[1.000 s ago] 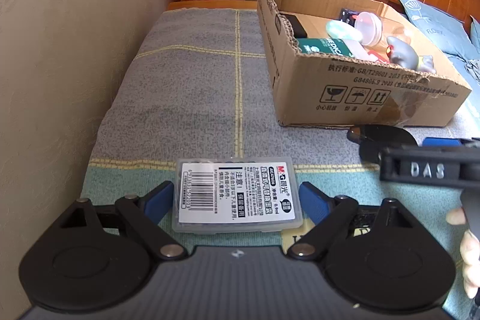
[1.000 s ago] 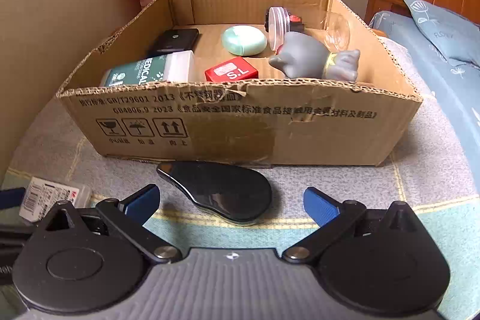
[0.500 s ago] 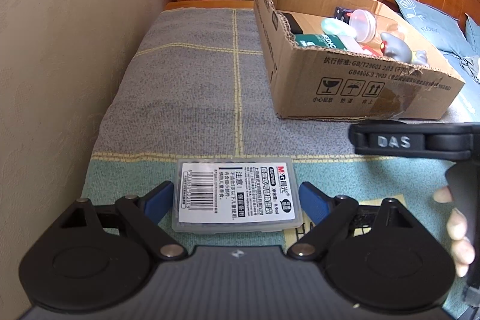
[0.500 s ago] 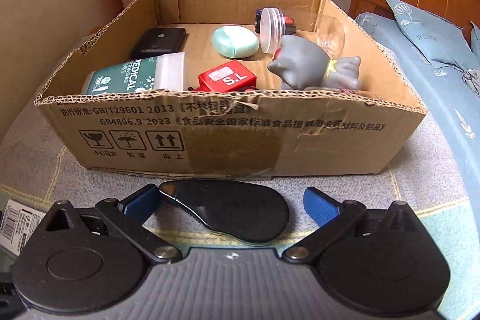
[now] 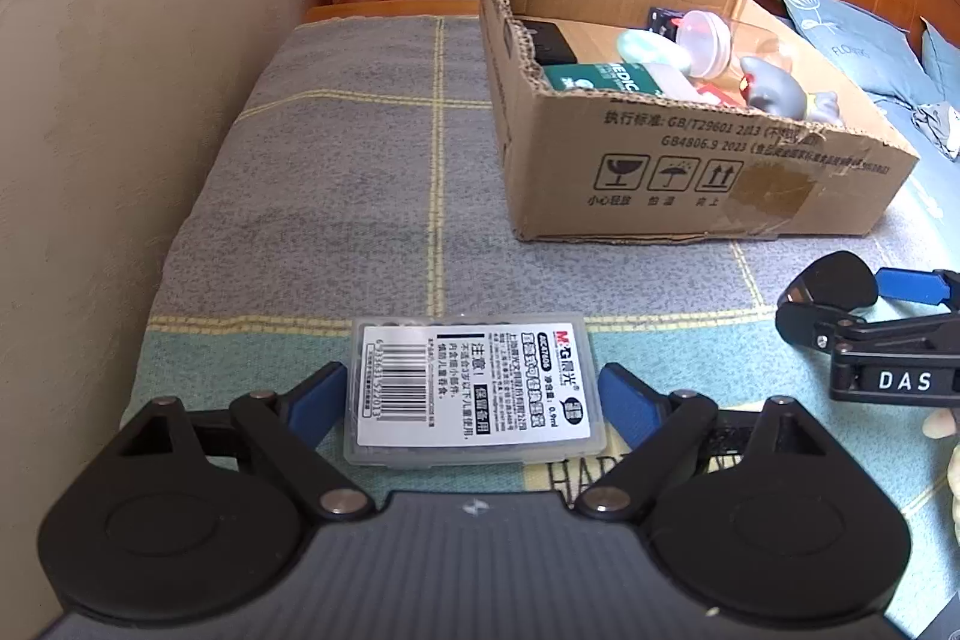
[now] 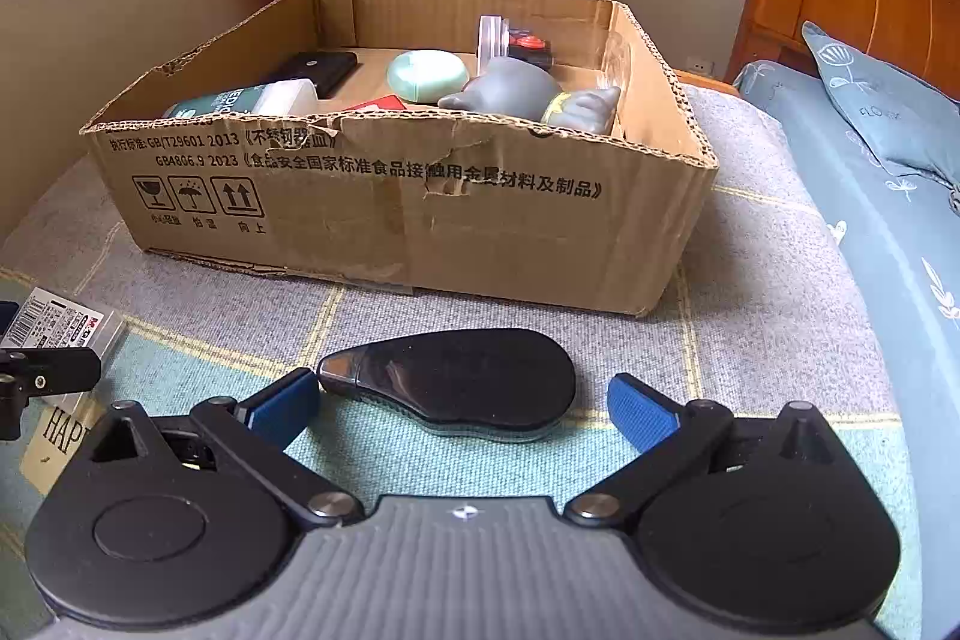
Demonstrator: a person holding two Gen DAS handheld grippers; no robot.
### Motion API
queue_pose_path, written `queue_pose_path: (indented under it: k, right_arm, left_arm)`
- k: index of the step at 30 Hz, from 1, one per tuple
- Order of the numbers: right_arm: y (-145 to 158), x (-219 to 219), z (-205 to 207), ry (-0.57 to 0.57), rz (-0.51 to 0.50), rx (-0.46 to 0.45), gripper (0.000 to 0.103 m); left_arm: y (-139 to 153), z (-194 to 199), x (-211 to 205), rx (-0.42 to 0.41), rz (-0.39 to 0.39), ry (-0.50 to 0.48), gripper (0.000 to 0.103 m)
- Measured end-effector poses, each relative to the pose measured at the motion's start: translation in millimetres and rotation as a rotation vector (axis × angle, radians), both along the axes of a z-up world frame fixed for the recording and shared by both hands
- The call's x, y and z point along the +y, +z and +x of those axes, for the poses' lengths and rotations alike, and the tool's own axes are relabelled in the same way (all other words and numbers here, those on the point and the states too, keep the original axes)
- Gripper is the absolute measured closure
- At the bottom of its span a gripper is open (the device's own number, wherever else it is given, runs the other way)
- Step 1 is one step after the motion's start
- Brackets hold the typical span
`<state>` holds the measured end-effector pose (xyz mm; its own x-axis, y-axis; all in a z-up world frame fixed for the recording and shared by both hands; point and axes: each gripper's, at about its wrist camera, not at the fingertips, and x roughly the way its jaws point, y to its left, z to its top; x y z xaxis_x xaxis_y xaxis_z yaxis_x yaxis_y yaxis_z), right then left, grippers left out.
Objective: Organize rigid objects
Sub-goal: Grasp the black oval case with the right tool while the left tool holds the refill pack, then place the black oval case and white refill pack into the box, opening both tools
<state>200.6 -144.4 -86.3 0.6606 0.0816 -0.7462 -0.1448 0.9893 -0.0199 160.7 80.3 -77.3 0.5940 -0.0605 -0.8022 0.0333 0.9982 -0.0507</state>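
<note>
A clear plastic case (image 5: 474,388) with a white barcode label sits crosswise in my left gripper (image 5: 474,394), which is shut on its two short ends, low over the blanket. The same case (image 6: 60,322) shows at the left edge of the right wrist view. A glossy black teardrop-shaped object (image 6: 456,382) lies flat on the blanket between the fingers of my right gripper (image 6: 462,400). That gripper is open: its left pad is at the object's narrow tip, its right pad stands clear. Just beyond it is the open cardboard box (image 6: 390,220), also seen from the left (image 5: 690,184).
The box holds a grey toy figure (image 6: 528,94), a mint oval case (image 6: 426,76), a green-white bottle (image 6: 240,100), a black slab and a clear jar. A wall runs along the left (image 5: 90,160). Blue bedding and a pillow (image 6: 870,112) lie right, under a wooden headboard.
My right gripper moved forward, so the black object now lies between its fingers rather than ahead of them. The left gripper shifted slightly over the blanket, with the case staying fixed in its jaws.
</note>
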Motion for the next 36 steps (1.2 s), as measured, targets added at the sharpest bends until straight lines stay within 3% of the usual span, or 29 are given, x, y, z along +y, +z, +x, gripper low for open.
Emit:
queue_pose_path:
  k: [8,13,20,36]
  right_arm:
    - [-1,10,1,-0.014,0.002,-0.012,0.000]
    - [3,13,-2,0.003,-0.001,-0.017,0.010]
    - [4,12,-1,0.013,-0.002,-0.009,0.010]
    - [33,5,-19,0.186,-0.039,-0.021,0.010]
  left_arm:
    - [0,3,-3,0.000,0.001,-0.005,0.014]
    - [-1,5,-4,0.001,0.000,0.002,0.011]
    - [0,5,-3,0.000,-0.006,-0.005,0.014]
    - [29,-4,-15,-0.024,0.003,-0.081,0.014]
